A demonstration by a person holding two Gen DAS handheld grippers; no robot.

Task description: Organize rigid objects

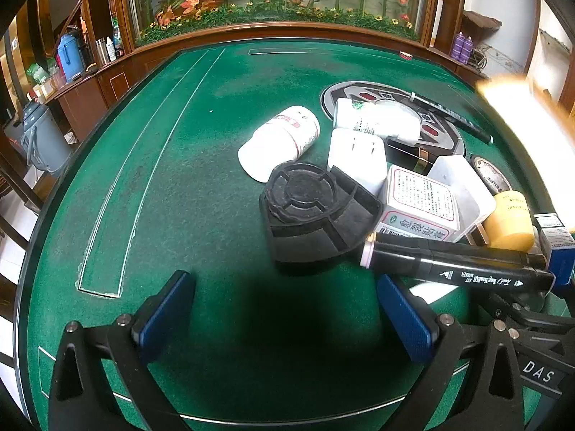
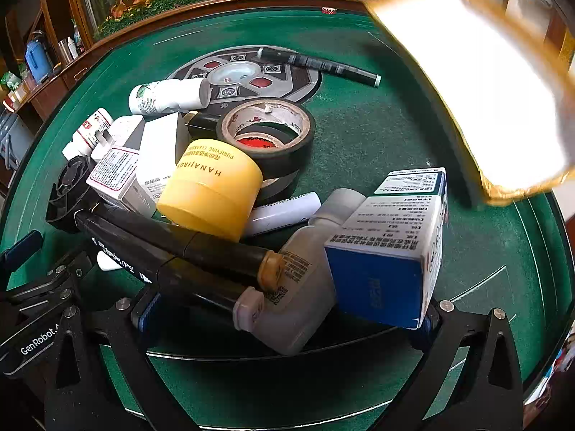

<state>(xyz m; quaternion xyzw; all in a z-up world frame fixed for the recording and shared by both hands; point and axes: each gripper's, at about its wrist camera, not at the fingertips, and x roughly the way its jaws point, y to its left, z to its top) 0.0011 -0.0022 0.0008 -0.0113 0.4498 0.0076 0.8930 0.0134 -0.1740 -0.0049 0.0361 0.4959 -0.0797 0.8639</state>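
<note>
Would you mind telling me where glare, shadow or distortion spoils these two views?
Right wrist view: a blown-out white patch at upper right hides whatever is there. Left wrist view: the same glare washes out the right edge, and a dark shadow lies on the green table between the left gripper fingers. Both views: fisheye bending curves the table edge.

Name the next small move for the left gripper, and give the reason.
Probably ease the left gripper forward toward the black round part. Its jaws stand open with only green felt between them, and that part lies straight ahead at the near edge of the pile, nothing stacked on it except a black marker at its right rim.
</note>
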